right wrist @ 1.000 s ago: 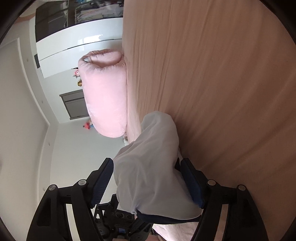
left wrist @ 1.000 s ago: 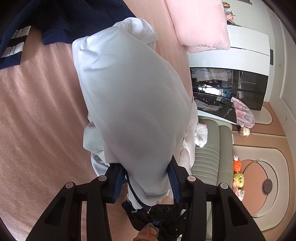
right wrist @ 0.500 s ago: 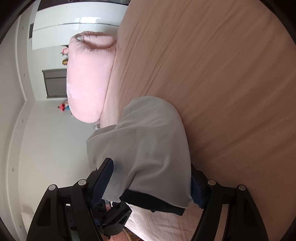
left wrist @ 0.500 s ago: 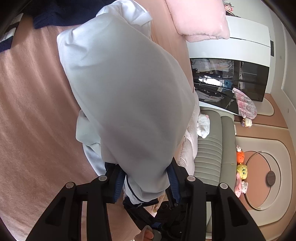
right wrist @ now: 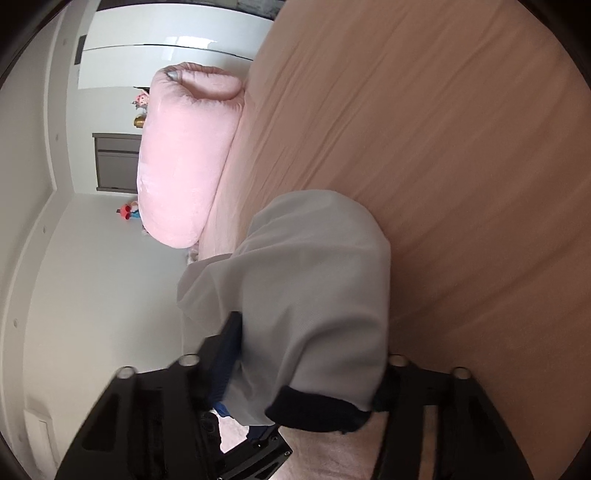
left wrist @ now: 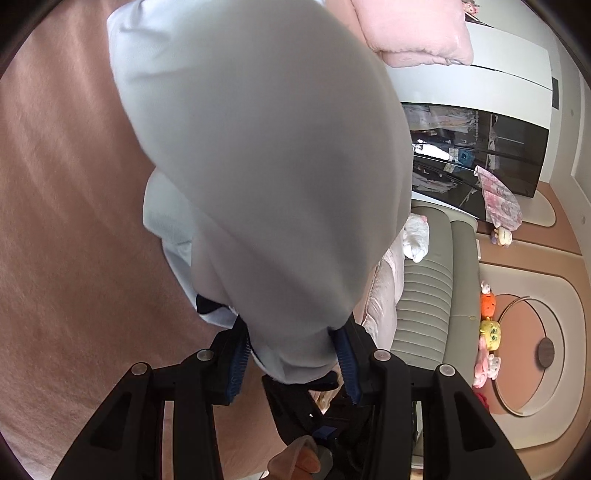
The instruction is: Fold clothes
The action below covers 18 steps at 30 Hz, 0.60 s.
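A white garment with a navy trim [left wrist: 266, 155] hangs lifted above the pink bed sheet [left wrist: 66, 221]. My left gripper [left wrist: 291, 354] is shut on one part of it, and the cloth drapes over the fingers and fills most of the left wrist view. My right gripper [right wrist: 310, 373] is shut on another part of the same garment [right wrist: 314, 280], with its navy hem [right wrist: 317, 410] near the fingers. The fingertips of both grippers are hidden by the cloth.
A pink pillow [right wrist: 181, 155] lies at the bed's head, also in the left wrist view [left wrist: 413, 33]. Beside the bed stand a grey-green sofa [left wrist: 432, 295], a dark glass wardrobe [left wrist: 476, 155] and soft toys [left wrist: 489, 328] on the floor.
Both grippers have lifted and swung with the garment. It now fills more of the left view, and the dark navy clothing at the far side of the bed has left that view.
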Each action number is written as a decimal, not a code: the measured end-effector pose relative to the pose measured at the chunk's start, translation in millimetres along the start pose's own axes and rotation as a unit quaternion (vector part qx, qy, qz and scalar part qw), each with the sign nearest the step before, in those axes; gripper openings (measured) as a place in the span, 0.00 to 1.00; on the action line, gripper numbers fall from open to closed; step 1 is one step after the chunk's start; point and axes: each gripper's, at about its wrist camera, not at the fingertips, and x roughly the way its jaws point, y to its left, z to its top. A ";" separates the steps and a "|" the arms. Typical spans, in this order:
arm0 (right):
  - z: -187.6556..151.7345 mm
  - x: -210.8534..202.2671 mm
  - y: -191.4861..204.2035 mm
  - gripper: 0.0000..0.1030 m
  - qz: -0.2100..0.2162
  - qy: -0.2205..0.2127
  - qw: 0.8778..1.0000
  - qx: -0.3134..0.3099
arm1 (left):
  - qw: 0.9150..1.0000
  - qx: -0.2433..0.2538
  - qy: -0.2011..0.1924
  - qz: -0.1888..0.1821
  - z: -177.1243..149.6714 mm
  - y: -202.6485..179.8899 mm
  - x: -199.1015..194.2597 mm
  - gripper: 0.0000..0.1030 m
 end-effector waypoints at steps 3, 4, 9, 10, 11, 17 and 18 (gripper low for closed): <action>4.4 -3.2 0.5 0.30 0.017 -0.006 1.000 -0.006 | 1.000 -0.020 0.008 -0.002 -1.9 4.5 -5.9 0.61; 5.7 -4.0 1.4 0.29 0.021 -0.008 1.000 -0.012 | 1.000 -0.023 0.008 -0.007 -3.1 4.8 -10.1 0.71; 10.7 -7.1 8.5 0.27 0.014 -0.013 0.999 -0.043 | 0.999 0.003 -0.024 -0.026 -7.8 -2.4 -39.8 0.74; 11.1 -7.9 8.7 0.27 0.013 -0.014 0.999 -0.044 | 0.999 0.009 -0.031 -0.024 -6.5 -4.5 -44.6 0.76; 11.5 -8.6 8.9 0.27 0.011 -0.015 0.999 -0.046 | 0.999 0.013 -0.039 -0.021 -4.3 -5.8 -48.9 0.77; 15.5 -8.3 2.4 0.27 0.011 -0.014 0.999 -0.027 | 0.998 0.005 -0.068 0.004 12.1 7.2 -60.9 0.77; 16.4 -8.4 0.5 0.27 0.012 -0.014 1.000 -0.022 | 0.997 0.001 -0.071 0.010 15.9 10.0 -60.0 0.77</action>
